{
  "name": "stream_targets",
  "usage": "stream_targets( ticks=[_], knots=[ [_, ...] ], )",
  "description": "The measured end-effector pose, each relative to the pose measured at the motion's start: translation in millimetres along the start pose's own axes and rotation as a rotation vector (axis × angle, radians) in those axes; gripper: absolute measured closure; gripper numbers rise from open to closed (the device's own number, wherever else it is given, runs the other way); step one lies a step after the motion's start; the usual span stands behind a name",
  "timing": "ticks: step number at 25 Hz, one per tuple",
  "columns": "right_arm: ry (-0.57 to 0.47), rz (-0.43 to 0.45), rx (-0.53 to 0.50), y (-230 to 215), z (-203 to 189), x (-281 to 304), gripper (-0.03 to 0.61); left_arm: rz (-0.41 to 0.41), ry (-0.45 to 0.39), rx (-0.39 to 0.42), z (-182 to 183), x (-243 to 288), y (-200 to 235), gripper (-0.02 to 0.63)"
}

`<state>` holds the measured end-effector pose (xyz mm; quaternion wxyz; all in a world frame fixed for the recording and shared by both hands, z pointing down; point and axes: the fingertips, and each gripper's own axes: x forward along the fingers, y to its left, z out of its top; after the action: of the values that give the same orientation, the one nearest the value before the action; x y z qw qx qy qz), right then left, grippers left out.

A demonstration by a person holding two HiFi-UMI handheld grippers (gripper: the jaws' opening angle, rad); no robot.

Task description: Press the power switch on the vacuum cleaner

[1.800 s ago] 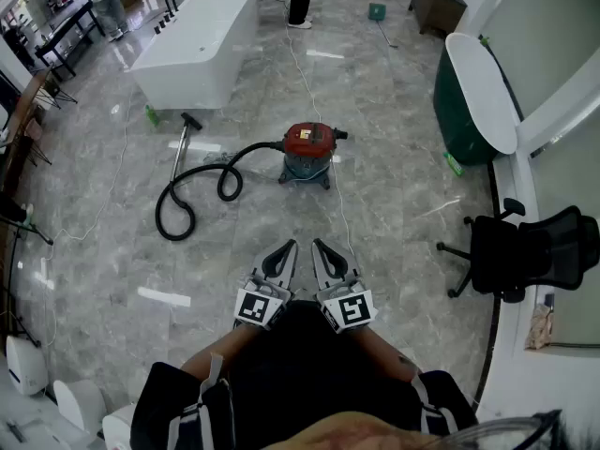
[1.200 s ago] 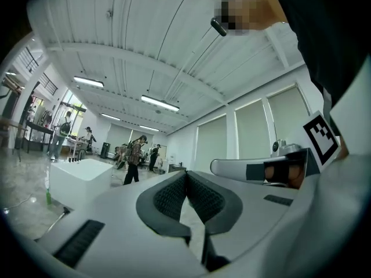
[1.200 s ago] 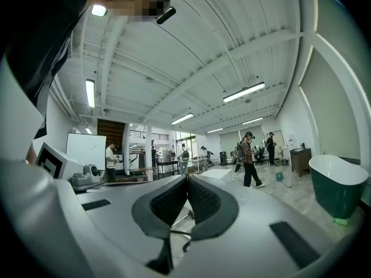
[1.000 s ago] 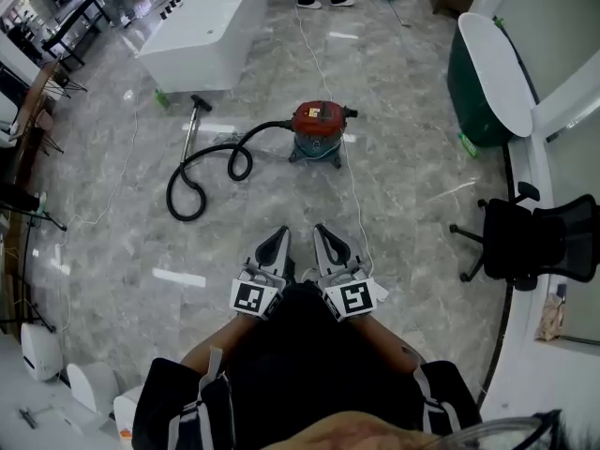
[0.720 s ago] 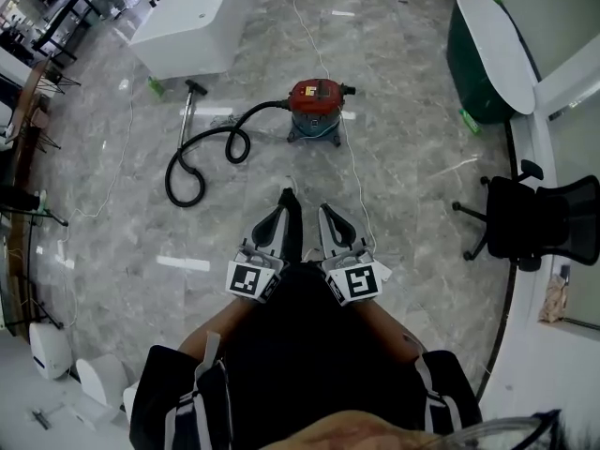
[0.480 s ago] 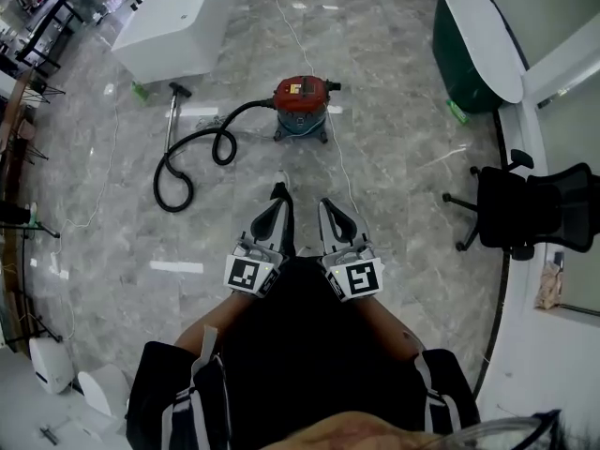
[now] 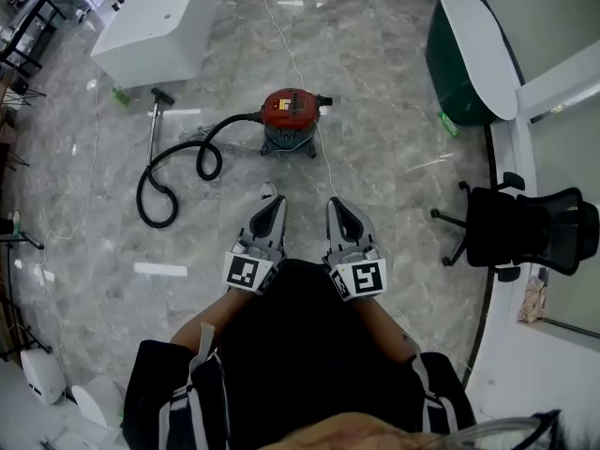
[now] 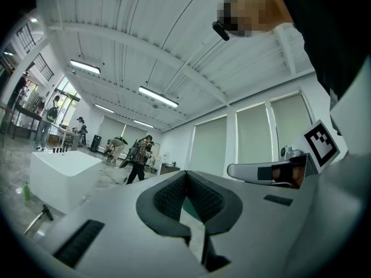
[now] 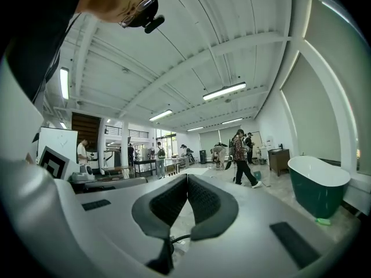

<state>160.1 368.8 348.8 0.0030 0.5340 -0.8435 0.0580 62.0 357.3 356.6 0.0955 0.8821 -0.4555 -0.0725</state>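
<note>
A red-topped vacuum cleaner stands on the marble floor ahead of me in the head view, its black hose curling off to the left and ending in a metal wand. A thin white cord runs from it toward me. My left gripper and right gripper are held close to my body, well short of the vacuum, both shut with nothing in them. The left gripper view shows its jaws closed tip to tip; the right gripper view shows the same.
A white bathtub stands at the far left and a dark green one at the right. A black office chair is at the right. Several people stand far across the room.
The vacuum has come closer and shifted slightly left in the head view as I walked toward it. Both grippers stay shut in front of my body.
</note>
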Motion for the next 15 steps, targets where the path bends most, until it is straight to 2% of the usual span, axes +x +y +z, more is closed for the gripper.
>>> stream_targets(
  ticks=[6, 9, 13, 15],
  knots=[
    [0.034, -0.001, 0.024, -25.9, 8.3, 106.3, 0.561, -0.004, 0.019, 0.017, 17.1, 79.8, 79.3, 0.595],
    [0.064, -0.005, 0.033, -33.9, 11.9, 160.9, 0.561, -0.013, 0.028, 0.0, 32.3, 117.6, 116.6, 0.595],
    [0.109, -0.021, 0.025, -48.9, 11.5, 223.3, 0.561, -0.043, 0.059, -0.021, 26.3, 155.3, 159.8, 0.595],
    [0.138, -0.041, 0.016, -58.9, 8.2, 247.6, 0.561, -0.033, 0.068, -0.035, 28.5, 173.6, 181.7, 0.595]
  ],
)
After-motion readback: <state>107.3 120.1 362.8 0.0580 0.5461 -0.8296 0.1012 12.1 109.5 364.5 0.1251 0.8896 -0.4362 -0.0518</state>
